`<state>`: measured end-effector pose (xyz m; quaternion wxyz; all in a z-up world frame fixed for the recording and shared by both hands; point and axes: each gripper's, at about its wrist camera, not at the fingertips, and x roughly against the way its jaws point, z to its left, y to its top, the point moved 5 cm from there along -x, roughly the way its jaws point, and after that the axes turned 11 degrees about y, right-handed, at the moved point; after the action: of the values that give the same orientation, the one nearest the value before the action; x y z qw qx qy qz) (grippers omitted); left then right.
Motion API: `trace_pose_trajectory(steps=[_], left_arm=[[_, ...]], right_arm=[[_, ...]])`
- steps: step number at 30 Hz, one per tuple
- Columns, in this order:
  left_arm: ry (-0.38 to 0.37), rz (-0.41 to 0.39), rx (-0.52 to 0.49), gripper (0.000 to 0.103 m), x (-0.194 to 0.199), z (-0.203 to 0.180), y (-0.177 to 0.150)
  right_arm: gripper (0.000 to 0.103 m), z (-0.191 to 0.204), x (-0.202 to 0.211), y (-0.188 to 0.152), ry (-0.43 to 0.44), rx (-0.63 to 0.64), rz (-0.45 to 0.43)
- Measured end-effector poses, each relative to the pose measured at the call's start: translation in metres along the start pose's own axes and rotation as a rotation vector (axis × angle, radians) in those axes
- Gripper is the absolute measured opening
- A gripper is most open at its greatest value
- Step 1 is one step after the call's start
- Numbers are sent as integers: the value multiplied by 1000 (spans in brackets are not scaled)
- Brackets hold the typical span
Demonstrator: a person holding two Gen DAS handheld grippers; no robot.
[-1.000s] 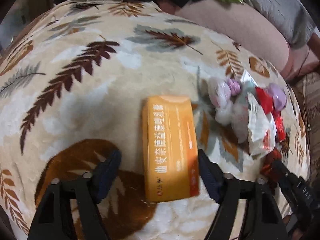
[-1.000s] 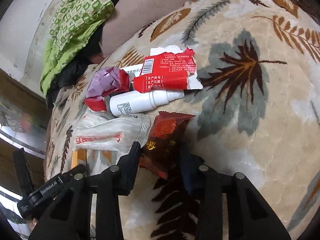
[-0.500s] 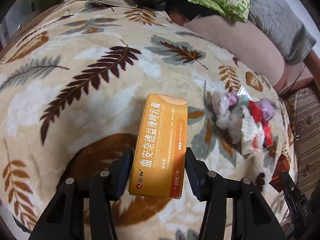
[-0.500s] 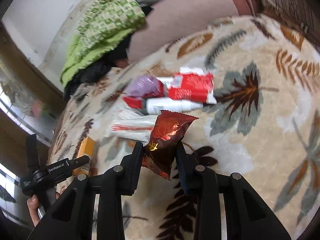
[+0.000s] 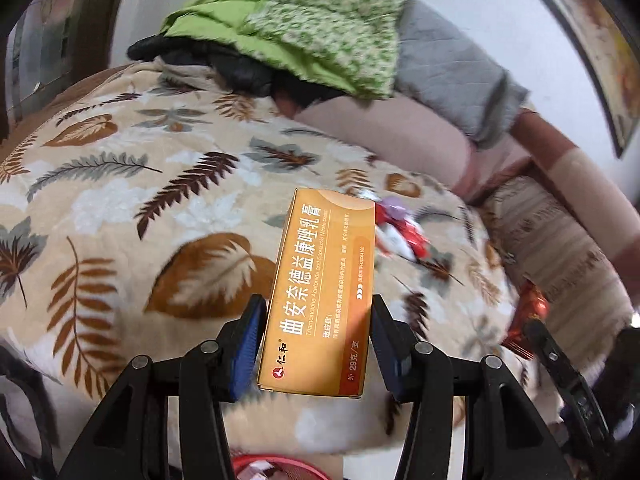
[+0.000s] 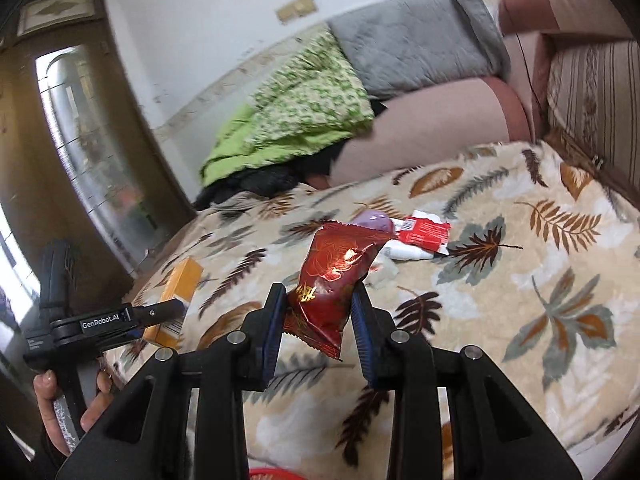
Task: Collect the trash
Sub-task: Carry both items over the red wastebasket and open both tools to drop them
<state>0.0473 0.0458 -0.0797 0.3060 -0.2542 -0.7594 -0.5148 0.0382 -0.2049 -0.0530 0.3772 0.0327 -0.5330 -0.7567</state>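
Box (image 5: 324, 296), wrapper (image 6: 334, 280) now lifted clear

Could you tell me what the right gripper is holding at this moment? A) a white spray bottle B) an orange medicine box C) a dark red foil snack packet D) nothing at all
C: in the right wrist view the right gripper has its blue pads closed on a dark red foil snack packet, lifted above the leaf-print blanket; the orange medicine box sits in the left gripper.
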Motion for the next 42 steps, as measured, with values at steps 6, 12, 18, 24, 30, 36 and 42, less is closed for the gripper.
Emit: trace_pose_trajectory(steps=[6, 12, 18, 24, 30, 36, 42], left_arm=[[-34, -37, 1, 54, 32, 7, -25], [-80, -28, 9, 54, 55, 12, -48], [-88, -44, -13, 54, 78, 18, -70], [-70, -27, -39, 54, 92, 24, -109], [-30, -8, -83, 54, 100, 29, -150], [-21, 10, -94, 54, 102, 33, -167], [-27, 26, -97, 54, 105, 33, -176]], right_arm=[[31, 23, 37, -27, 21, 28, -31], [31, 42, 70, -55, 76, 12, -38], [32, 71, 104, -80, 112, 27, -40], [31, 85, 108, -115, 127, 32, 34], [31, 86, 99, -141, 129, 31, 106], [31, 86, 97, -145, 141, 27, 119], [31, 94, 97, -151, 153, 48, 135]])
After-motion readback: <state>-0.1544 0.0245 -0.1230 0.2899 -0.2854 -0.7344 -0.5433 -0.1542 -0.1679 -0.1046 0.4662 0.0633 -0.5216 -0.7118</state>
